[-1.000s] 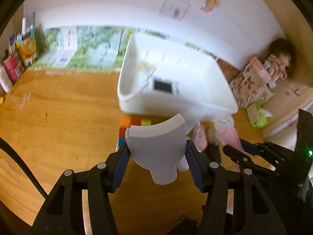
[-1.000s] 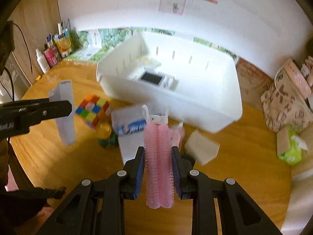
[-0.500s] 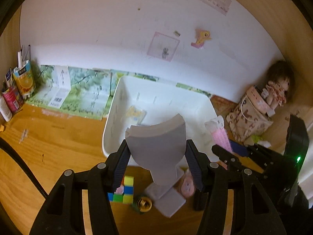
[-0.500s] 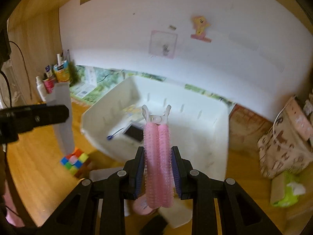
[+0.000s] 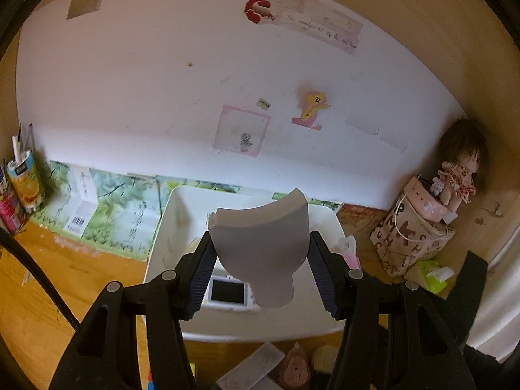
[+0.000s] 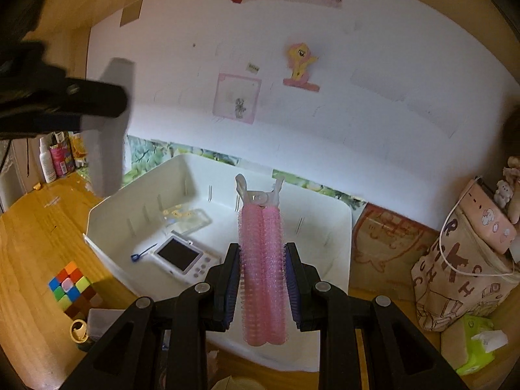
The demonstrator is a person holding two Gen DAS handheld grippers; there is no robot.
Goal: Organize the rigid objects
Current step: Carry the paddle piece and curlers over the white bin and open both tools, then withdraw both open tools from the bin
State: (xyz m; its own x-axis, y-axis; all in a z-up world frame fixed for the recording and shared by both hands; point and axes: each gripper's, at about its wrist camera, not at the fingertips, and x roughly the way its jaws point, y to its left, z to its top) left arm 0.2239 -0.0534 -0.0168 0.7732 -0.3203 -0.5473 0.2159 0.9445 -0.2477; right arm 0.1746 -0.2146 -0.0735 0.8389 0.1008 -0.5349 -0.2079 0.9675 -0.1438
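The grey scoop (image 5: 260, 253), a smooth plastic piece with a curved flared top narrowing to a stub, sits clamped between the left gripper's (image 5: 261, 276) half-open fingers, held in the air over the white bin (image 5: 156, 250). The pink roller clip (image 6: 262, 269), two bristly tubes joined by a pale hinge, is pinched upright in the right gripper's (image 6: 261, 287) tightly closed fingers, also over the bin (image 6: 107, 227). Both grippers tilt downward toward the bin, the left one up and to the left in the right wrist view, blurred. Inside the bin lie a small white game console (image 6: 182, 256), a blue stick (image 6: 143, 253) and a clear case (image 6: 188, 219). On the wooden counter (image 6: 29, 247) just left of the bin rests a colour cube (image 6: 73, 286); a flat white box (image 5: 250, 369) lies in front of it. To the right stand a lettered bag (image 6: 461, 279), a green tissue pack (image 6: 477, 341) and a doll (image 5: 461, 175).
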